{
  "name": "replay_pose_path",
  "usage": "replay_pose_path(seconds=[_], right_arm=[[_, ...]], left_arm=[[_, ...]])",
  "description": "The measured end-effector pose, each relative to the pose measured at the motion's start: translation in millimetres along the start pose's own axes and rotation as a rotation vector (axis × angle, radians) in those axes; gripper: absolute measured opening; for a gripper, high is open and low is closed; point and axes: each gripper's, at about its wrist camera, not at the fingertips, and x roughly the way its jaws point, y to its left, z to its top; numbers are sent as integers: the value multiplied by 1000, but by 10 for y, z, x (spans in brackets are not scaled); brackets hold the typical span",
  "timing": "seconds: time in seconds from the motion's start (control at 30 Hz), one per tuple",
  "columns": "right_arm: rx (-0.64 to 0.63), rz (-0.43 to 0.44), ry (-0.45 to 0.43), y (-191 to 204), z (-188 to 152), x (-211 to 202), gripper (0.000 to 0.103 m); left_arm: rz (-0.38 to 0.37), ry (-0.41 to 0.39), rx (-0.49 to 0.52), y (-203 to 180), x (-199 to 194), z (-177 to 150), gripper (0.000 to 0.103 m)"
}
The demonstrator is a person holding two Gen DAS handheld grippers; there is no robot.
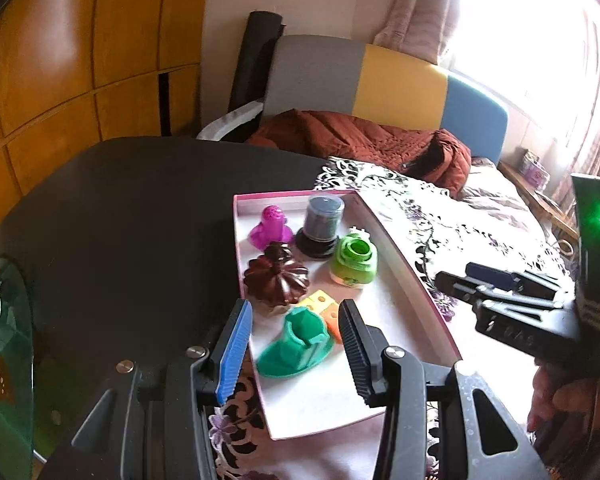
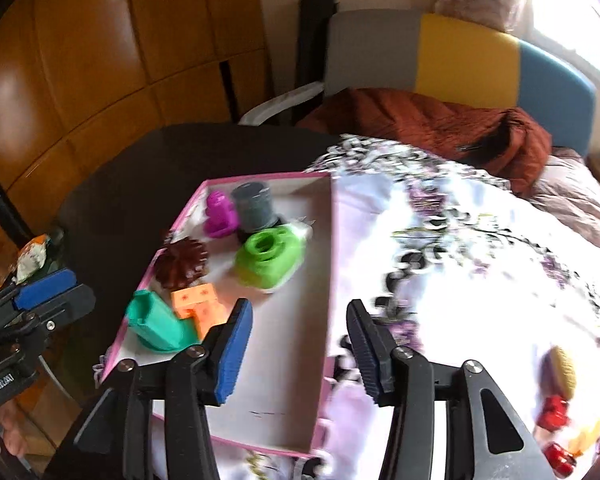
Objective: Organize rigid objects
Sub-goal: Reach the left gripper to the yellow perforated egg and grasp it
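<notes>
While the left gripper [image 1: 296, 344] hangs with its jaws spread and empty, a teal boat-shaped toy [image 1: 294, 346] lies between them in the pink-rimmed box [image 1: 404, 264], likely just set there; orange blocks [image 1: 324, 308], a brown ridged lid [image 1: 276, 276] and a green cup toy [image 1: 354, 260] lie ahead. From the right wrist, the right gripper [image 2: 300, 354] is also spread and empty over the box's bare floor, small red toys [image 2: 556, 420] waiting to its right on the lace cloth [image 2: 460, 240].

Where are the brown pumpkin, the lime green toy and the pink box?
brown pumpkin [image 1: 277, 280], left wrist view, on its ribbed top.
lime green toy [image 1: 353, 261], left wrist view, on its round opening.
pink box [image 2: 331, 264], right wrist view, on its right wall.
</notes>
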Motion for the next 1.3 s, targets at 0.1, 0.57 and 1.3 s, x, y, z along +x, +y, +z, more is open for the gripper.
replay_pose_path(seconds=[0.1,0.57,1.3], right_arm=[[34,-37,-20,-205,-25,-107,54],[249,-308,-69,-1634,-237,-716,74],[801,-563,-90,-3150,-890,-1057,80]], left_arm=[[-17,0,27,-100,-5,4,45],[-102,21,190,-693,33,2,45],[-234,137,370,-1908,530,-140,45]])
